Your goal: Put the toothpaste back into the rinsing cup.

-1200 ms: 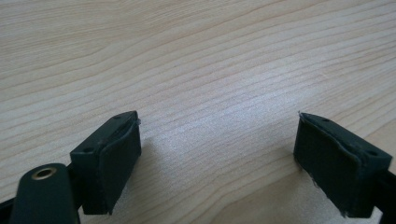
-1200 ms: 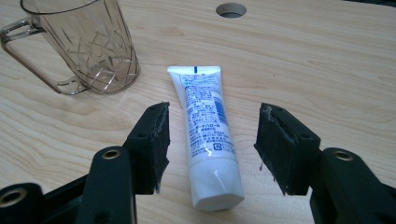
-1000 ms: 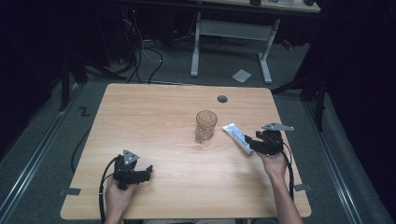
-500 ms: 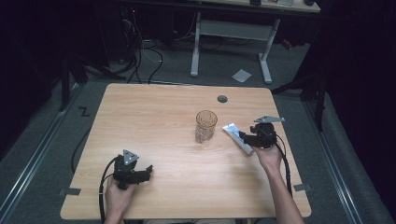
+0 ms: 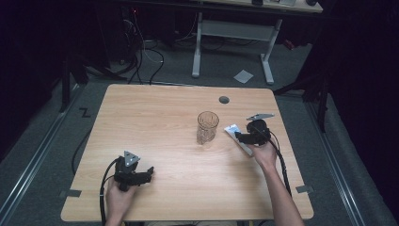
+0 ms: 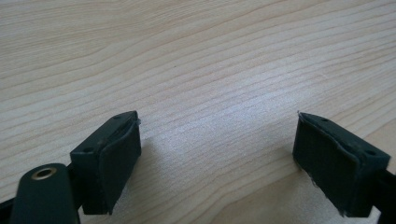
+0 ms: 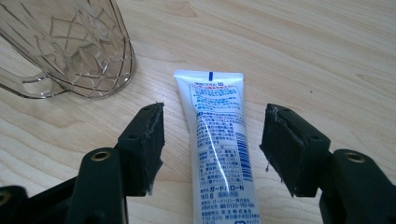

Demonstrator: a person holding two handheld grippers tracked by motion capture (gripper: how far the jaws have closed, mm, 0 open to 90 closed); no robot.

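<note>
A light wooden table (image 5: 160,117) carries a clear cut-pattern glass (image 5: 207,127) near its middle, standing upright, and a white tube (image 5: 234,134) lying flat just to the glass's right. In the right gripper view the tube (image 7: 218,135) lies lengthwise between the two black jaws, its crimped end pointing away toward the far side and its blue-printed label facing up; the glass (image 7: 70,46) stands beyond the left jaw, close to the tube's end but apart from it. The right gripper (image 5: 244,137) is held low over the tube, jaws spread wide with a clear gap on either side of it, so nothing is clamped; whether the pads (image 7: 148,144) rest on the wood or hang just above it is hard to tell from here. The person's right hand (image 5: 264,153) holds that gripper from behind, with its cable running back along the forearm. The left gripper (image 5: 147,173) sits well apart near the table's front left, held by the left hand (image 5: 120,195). In the left gripper view its jaws stand wide apart over bare wood grain (image 6: 210,70). A small dark round cap (image 5: 224,100) sits in the tabletop toward the far edge.
</note>
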